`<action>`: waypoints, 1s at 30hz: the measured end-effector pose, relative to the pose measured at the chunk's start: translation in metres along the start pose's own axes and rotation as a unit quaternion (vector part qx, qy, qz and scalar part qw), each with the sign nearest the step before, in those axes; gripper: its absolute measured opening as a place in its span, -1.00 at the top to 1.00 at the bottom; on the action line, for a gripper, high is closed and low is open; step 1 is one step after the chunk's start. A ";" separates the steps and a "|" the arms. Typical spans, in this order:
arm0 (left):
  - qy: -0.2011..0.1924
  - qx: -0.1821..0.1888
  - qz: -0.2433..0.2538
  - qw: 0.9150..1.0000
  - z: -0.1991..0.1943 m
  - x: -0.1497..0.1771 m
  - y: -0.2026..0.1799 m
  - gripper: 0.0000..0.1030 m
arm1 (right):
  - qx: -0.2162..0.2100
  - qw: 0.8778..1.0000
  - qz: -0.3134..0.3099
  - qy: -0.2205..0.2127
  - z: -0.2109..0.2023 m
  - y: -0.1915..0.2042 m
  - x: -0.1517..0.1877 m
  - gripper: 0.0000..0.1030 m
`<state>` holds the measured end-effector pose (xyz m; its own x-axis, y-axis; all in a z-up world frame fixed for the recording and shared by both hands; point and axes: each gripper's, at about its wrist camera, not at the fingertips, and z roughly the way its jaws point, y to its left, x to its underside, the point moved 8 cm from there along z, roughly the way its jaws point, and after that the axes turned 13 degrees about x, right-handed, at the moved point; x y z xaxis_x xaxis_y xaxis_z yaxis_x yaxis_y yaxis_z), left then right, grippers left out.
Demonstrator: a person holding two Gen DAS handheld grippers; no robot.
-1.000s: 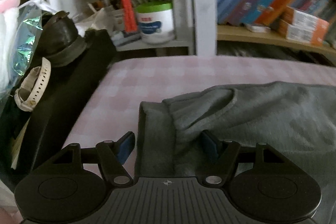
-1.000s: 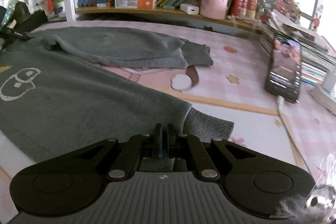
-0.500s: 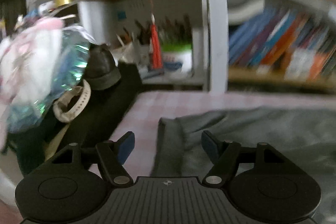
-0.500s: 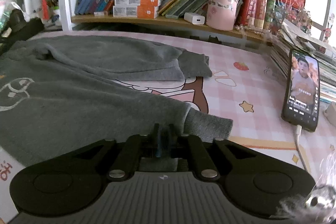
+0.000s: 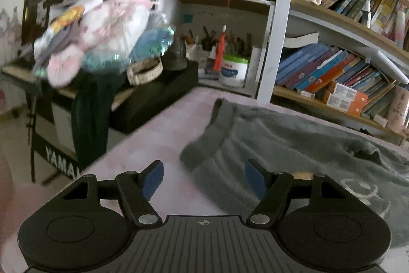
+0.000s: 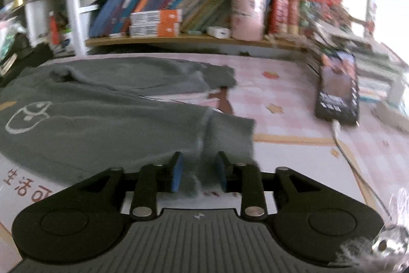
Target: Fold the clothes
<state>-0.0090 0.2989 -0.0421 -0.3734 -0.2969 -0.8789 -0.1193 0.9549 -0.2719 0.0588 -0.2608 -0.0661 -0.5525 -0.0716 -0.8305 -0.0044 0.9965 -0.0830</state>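
Observation:
A grey sweatshirt (image 5: 294,145) with a white line drawing lies spread on the pink checked table (image 5: 158,140). In the left wrist view its ribbed edge (image 5: 204,147) sits just ahead of my left gripper (image 5: 204,179), which hangs open above it with nothing between the blue pads. In the right wrist view the sweatshirt (image 6: 102,119) fills the left half, with one sleeve folded across the far side. The near sleeve's cuff (image 6: 230,129) lies flat on the table, its hem running between the parted fingers of my open right gripper (image 6: 199,172).
A phone (image 6: 337,88) with a white cable lies on the table at the right, beside stacked books (image 6: 378,73). Bookshelves (image 6: 179,40) run along the back. Off the table's left edge stand a black case (image 5: 153,104) and a cluttered stand.
My right gripper has gone from shut on the sleeve cuff to open, and the cuff now lies flat. The left gripper, still open, has lifted and drawn back from the sweatshirt's edge.

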 end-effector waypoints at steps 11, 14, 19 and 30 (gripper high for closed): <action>0.008 -0.022 -0.041 0.999 0.000 0.013 0.019 -0.40 | 0.028 0.999 -0.027 0.009 0.006 0.001 0.004 0.21; 0.009 -0.002 -0.100 0.995 0.005 0.013 0.031 -0.35 | 0.033 0.998 -0.050 0.014 0.006 0.003 0.003 0.22; 0.018 0.036 -0.113 0.993 0.016 0.016 0.017 -0.10 | 0.029 0.997 -0.062 0.019 0.006 0.002 0.003 0.20; 0.037 0.115 -0.125 0.985 0.032 0.025 -0.016 0.83 | 0.057 0.995 -0.078 0.025 -0.021 -0.022 0.020 0.17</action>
<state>0.0128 0.2765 -0.0723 -0.4254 -0.5134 -0.7453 -0.0073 0.8255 -0.5644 0.0308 -0.2833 -0.0691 -0.5935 -0.2193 -0.7744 0.0003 0.9621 -0.2727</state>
